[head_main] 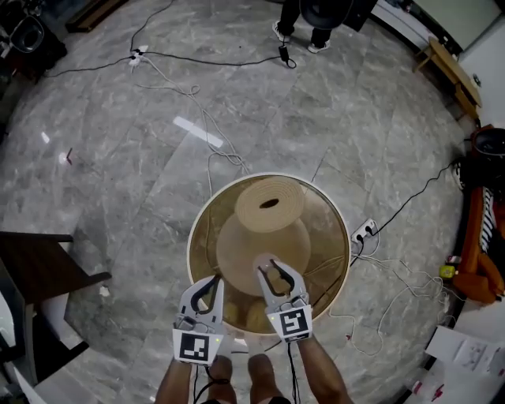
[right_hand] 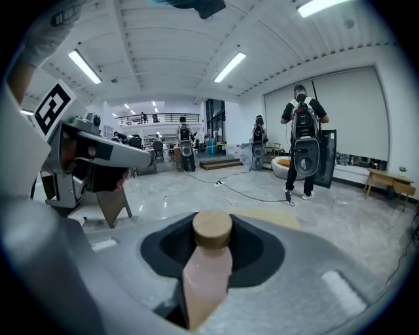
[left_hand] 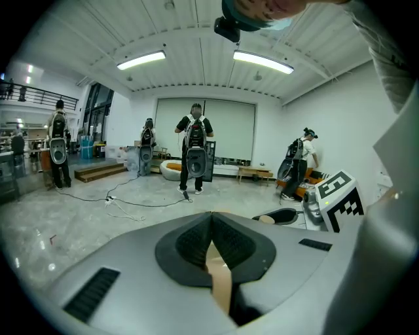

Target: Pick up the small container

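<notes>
Grip on show: the right hand-held gripper [head_main: 276, 276] has its jaws closed partway onto a small pale pink container [right_hand: 207, 268]. It is a slim bottle shape with a round tan wood-coloured cap [right_hand: 211, 229], and the dark pads press against it on both sides. The bottle stands upright between the jaws, cap poking up past the tips. In the head view this hand-held gripper sits over the near part of the round gold-brown worktop with a pale rim [head_main: 335, 237], so that is where the container is, clamped in the right jaws above the near edge.

Over to the left hand-held gripper [head_main: 209, 290], just beside its partner and also over the near rim. Its jaws are drawn together, ribbed pads meeting at the tips. A thin tan sliver shows in the slot behind them, and what that sliver is cannot be told. Nothing else is in its hold.

Further back on the worktop stands a large tan bell-shaped vessel with a dark opening in its top [head_main: 268, 209], apart from both hand-held grippers.

Around it all lies the grey marble-tiled floor [head_main: 118, 158]. White cables run to a white power strip [head_main: 364, 231] beside the worktop, and a person in dark trousers [head_main: 304, 20] stands at the far end.
</notes>
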Tool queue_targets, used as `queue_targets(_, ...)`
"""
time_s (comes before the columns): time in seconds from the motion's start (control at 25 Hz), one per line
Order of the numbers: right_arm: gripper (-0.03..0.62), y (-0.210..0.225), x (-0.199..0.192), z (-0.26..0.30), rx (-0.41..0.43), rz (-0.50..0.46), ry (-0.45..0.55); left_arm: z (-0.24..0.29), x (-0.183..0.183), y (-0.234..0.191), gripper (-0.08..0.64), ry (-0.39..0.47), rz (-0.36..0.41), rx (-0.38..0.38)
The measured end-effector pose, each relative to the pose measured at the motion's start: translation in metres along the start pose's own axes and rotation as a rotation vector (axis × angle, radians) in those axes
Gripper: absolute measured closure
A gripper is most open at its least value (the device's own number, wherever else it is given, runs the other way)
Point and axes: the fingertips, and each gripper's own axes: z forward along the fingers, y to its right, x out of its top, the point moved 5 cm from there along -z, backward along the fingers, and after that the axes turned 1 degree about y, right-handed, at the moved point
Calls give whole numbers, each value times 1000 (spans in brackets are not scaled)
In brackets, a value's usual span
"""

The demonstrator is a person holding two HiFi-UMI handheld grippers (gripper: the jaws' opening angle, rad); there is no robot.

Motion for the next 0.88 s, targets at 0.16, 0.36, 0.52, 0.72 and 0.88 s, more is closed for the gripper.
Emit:
queue_targets(0.16,469,1,40,-25,-11,10,26,-16,40,11,543,35,14,-7)
queue_targets(0.36,469,-2,92,-61,-28,6,48,-39,82,22,543,69,61,-22)
queue_targets(0.52,469,-10,127,-93,-47,-6,66,-62,108,25,543,106,158,-41)
queue_targets(0.72,469,-19,173,-136,-84,9,91,-94,145,36,543,120,158,-42)
queue_targets(0.88,469,-29,203,-169,-110,9,121,-125,173,47,543,131,157,-46)
